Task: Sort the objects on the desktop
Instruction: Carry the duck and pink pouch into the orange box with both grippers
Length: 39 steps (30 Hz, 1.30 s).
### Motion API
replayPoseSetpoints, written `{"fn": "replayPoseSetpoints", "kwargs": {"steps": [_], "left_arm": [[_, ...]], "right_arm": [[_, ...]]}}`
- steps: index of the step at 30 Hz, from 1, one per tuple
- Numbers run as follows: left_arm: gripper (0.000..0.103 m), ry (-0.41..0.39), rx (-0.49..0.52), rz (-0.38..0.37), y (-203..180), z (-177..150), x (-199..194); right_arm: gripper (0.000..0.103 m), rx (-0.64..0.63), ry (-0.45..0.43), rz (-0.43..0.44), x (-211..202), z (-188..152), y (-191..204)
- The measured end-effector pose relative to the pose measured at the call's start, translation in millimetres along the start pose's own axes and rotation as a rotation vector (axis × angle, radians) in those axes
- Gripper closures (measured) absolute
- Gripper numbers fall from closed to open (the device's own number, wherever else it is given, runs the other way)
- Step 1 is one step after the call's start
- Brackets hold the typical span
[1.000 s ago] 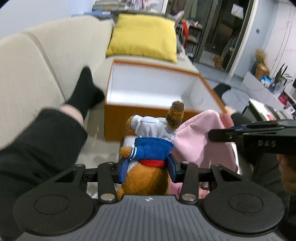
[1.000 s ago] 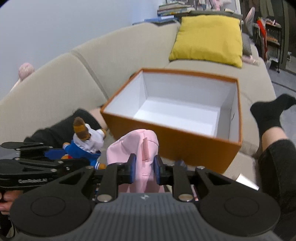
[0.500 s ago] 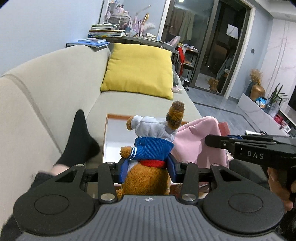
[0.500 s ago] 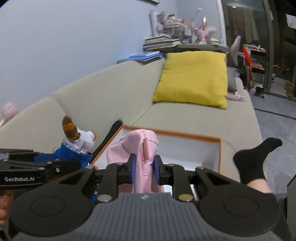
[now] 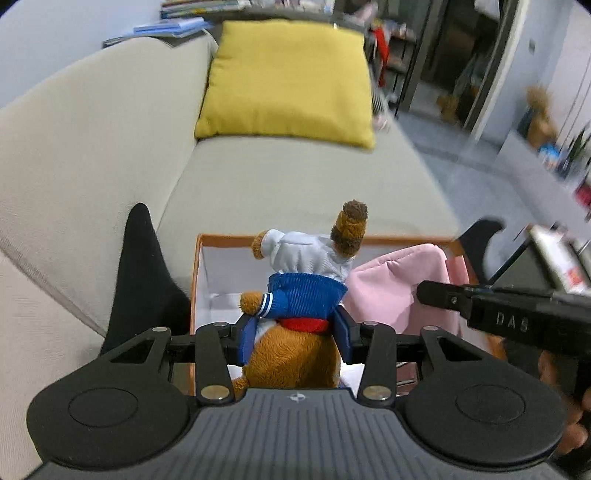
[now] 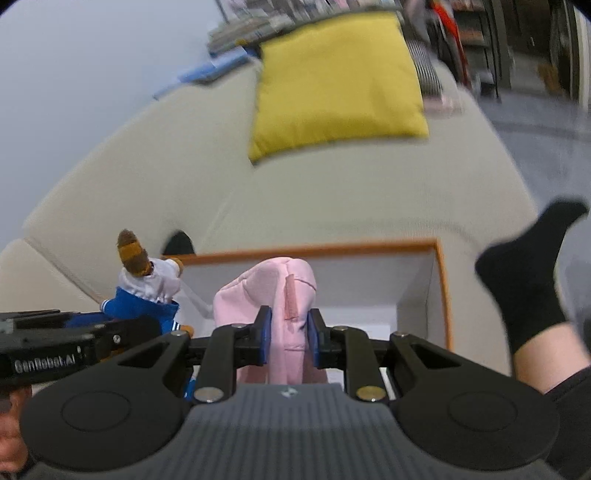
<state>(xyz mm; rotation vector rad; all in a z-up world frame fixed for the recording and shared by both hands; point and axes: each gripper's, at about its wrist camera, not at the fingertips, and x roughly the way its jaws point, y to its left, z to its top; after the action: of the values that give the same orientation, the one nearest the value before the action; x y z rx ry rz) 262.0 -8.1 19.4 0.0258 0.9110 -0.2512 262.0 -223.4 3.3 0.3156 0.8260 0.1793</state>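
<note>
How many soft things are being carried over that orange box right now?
2. A plush toy in a blue jacket is clamped in the left hand-held gripper, and a pink fabric item in the right hand-held gripper, both above the orange box. The box floor is mostly hidden.

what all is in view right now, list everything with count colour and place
brown plush bear in blue-and-white sailor outfit: 1, brown, blue, white; in left gripper, over box
soft pink fabric item: 1, pink; in right gripper, over box
orange cardboard box with white inside: 1; on sofa seat
square yellow cushion: 1; far end of sofa
beige fabric sofa: 1
stacked books: several; behind sofa
black-socked feet: 2; flanking box
left gripper: 1, black, blue fingers
right gripper: 1, black, blue fingers
</note>
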Motion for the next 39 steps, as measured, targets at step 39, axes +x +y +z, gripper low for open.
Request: {"fn": "replayPoseSetpoints", "kwargs": {"steps": [39], "left_arm": [[0.048, 0.173, 0.346, 0.267, -39, -12, 115]], "right_arm": [[0.080, 0.365, 0.297, 0.003, 132, -11, -27]]}}
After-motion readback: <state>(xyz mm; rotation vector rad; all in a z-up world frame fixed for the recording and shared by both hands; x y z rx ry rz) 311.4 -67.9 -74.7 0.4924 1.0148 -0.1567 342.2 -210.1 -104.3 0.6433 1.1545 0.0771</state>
